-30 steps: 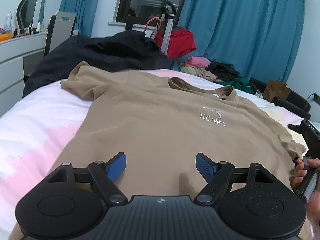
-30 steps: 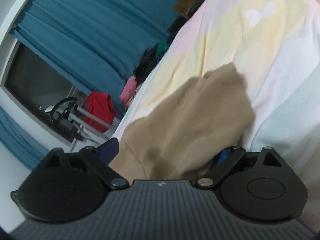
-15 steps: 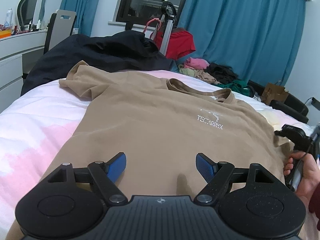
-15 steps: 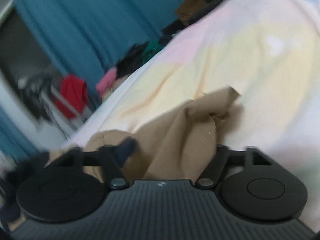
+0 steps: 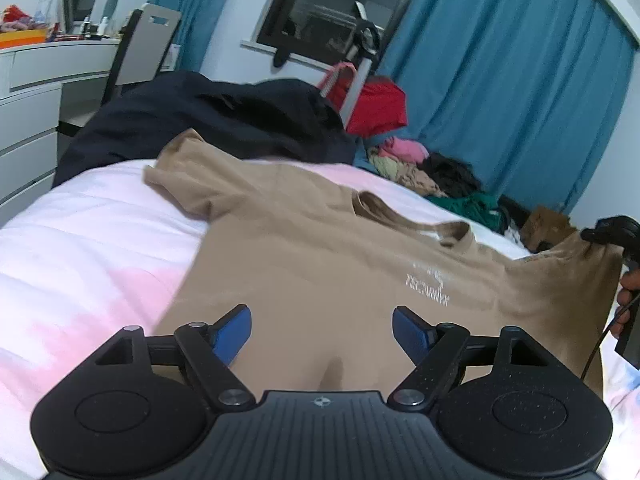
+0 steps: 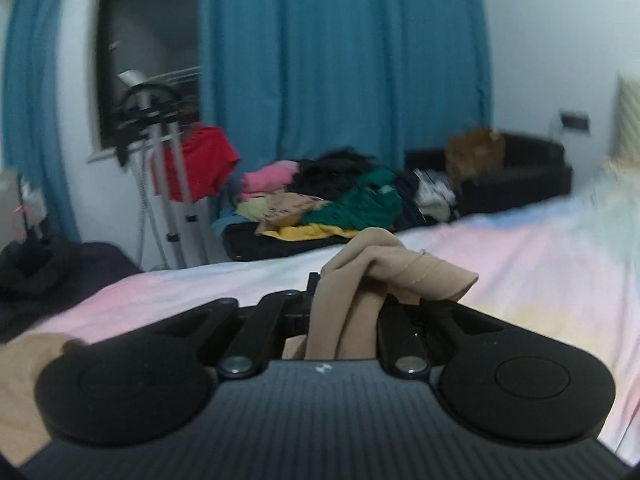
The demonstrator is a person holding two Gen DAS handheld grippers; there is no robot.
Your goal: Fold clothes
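A tan T-shirt (image 5: 320, 248) with white chest lettering lies front up on the pastel bed cover (image 5: 80, 240). My left gripper (image 5: 322, 326) is open and empty, its blue fingertips (image 5: 232, 330) just above the shirt's lower body. My right gripper (image 6: 344, 304) is shut on the shirt's right sleeve (image 6: 400, 268), which bunches between its jaws and is lifted off the bed. In the left wrist view the right gripper (image 5: 608, 234) holds that sleeve raised at the far right.
A black garment (image 5: 208, 120) lies at the bed's far side. A heap of clothes (image 6: 328, 196) and a red garment (image 6: 200, 160) on a rack stand beyond the bed by blue curtains. White drawers (image 5: 28, 112) are at the left.
My right gripper has shut on the right sleeve and lifted it off the bed, swinging level. My left gripper has stayed open over the shirt's lower body.
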